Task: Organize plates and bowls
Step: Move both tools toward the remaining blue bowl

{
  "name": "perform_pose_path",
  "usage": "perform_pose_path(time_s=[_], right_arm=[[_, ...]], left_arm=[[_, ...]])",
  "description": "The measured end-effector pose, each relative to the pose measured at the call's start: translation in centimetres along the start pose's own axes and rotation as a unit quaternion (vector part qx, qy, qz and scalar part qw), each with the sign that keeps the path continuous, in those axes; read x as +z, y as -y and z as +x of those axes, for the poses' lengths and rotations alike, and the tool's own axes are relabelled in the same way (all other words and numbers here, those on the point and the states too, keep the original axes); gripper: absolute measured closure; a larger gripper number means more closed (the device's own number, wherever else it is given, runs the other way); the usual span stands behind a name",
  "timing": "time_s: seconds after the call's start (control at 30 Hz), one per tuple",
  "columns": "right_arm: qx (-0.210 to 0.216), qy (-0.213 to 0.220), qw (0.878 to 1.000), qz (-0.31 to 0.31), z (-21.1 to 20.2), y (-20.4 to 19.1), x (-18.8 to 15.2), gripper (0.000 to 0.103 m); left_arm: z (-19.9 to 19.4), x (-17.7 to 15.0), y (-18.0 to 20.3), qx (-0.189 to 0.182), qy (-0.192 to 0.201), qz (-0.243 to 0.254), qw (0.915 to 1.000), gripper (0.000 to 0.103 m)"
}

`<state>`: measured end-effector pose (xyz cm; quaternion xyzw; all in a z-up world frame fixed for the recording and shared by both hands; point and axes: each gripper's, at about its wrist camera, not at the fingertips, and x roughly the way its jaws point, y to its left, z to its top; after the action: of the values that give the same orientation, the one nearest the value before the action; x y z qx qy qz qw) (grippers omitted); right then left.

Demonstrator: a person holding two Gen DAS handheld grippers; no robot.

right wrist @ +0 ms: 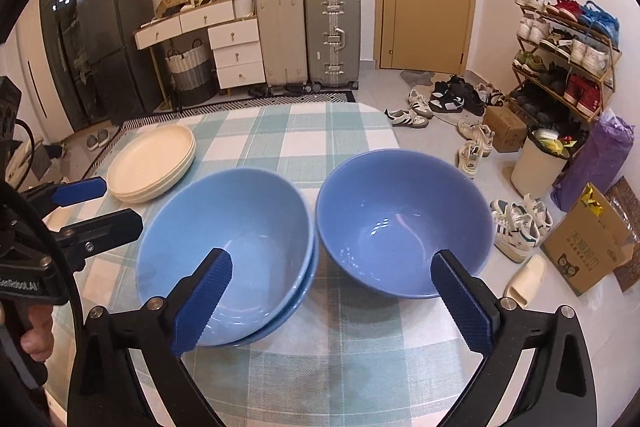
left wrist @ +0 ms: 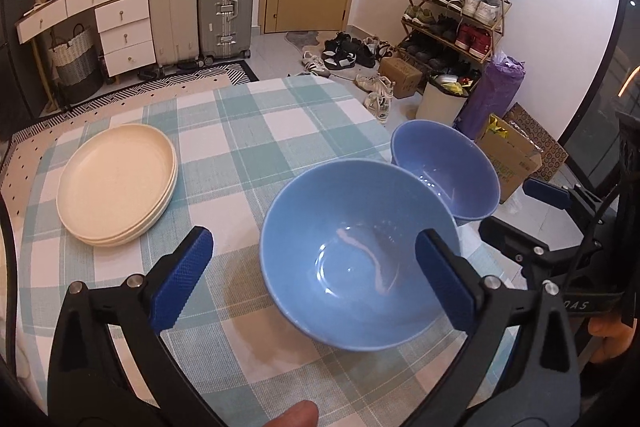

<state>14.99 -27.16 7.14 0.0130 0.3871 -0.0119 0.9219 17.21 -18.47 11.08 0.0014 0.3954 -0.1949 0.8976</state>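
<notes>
Both my grippers, L point(left wrist: 314, 277) and R point(right wrist: 332, 301), gape wide, nothing held. Cream plates point(left wrist: 116, 183) stacked far left; two bowls nested point(right wrist: 228, 251), single bowl point(right wrist: 404, 223) beside them, prob. next onto nest.

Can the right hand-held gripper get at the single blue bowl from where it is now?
Probably yes. The right hand-held gripper is open, the single blue bowl sits just ahead toward its right finger, and only checked tablecloth lies between.
</notes>
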Motion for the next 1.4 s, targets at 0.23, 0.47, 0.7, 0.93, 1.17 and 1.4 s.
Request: perform_pose_path(time_s=[0.23,0.47,0.7,0.93,1.17,1.4], right_arm=[[-0.014,0.005,0.998,0.058,-1.6,4.1,-0.2,0.001],[-0.029,0.008,0.993,0.112,-2.1,7.8,-0.7,0.001],[-0.041,0.006,0.987,0.154,-1.8,10.8,-1.6,0.001],[-0.048,-0.007,0.984,0.174,-0.4,12.3,-2.3,0.001],[-0.047,-0.012,0.982,0.184,0.8,13.4,-2.8,0.001],[-0.040,-0.018,0.981,0.191,2.2,14.2,-2.9,0.002]], left_arm=[[-0.4,2.5,2.2,-0.014,0.003,0.027,0.9995,0.002],[1.4,4.9,3.9,-0.032,-0.013,0.042,0.9985,0.002],[4.7,6.9,5.3,-0.046,-0.033,0.055,0.9969,0.002],[8.9,8.8,7.4,-0.050,-0.049,0.078,0.9945,0.002],[12.7,9.7,9.8,-0.047,-0.067,0.107,0.9909,0.002],[15.6,10.0,11.0,-0.050,-0.085,0.121,0.9877,0.008]])
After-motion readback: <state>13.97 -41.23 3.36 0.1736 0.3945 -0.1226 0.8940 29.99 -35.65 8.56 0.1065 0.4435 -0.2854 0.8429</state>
